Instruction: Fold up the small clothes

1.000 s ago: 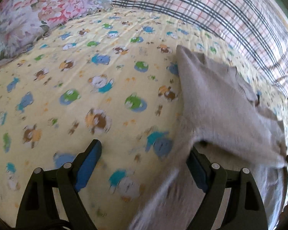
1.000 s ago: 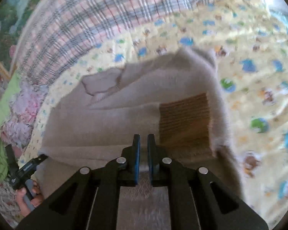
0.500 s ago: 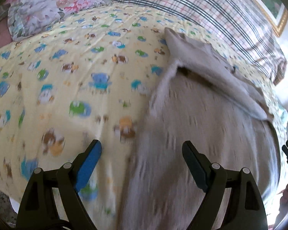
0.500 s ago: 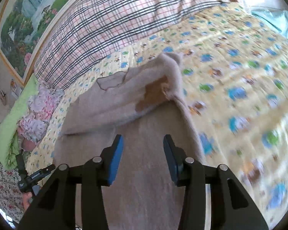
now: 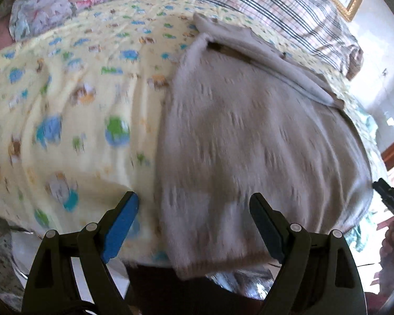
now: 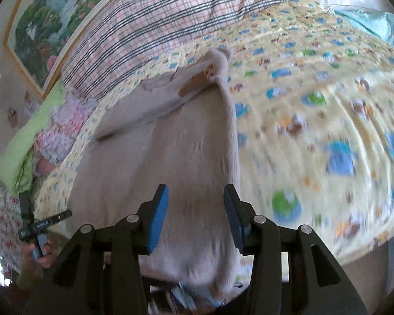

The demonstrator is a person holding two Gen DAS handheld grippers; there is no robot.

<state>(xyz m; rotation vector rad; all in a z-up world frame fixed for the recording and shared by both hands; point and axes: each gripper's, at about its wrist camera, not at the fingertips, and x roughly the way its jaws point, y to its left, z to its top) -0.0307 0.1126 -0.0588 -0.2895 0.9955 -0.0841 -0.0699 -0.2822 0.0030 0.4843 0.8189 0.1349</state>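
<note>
Beige knit sweater (image 5: 254, 136) is lying flat on the yellow animal-print bedsheet (image 5: 73, 110), its hem reaching the near edge of the bed and a folded-over part with a brown patch (image 6: 197, 82) sitting at its far end. Both pictures are showing some motion blur. The left gripper (image 5: 194, 216) is hovering over the sweater's near left edge with its jaws standing wide apart and nothing pressed between the blue pads. The right gripper (image 6: 195, 215) is hanging above the sweater's near right side; its jaws have just been opening and are now standing apart, with the cloth lying below them, ungripped. A plaid quilt (image 6: 176, 18) is lying beyond the sheet, a floral pillow (image 5: 55, 5) is resting beside it, and a framed landscape painting (image 6: 52, 13) is hanging on the wall.
</note>
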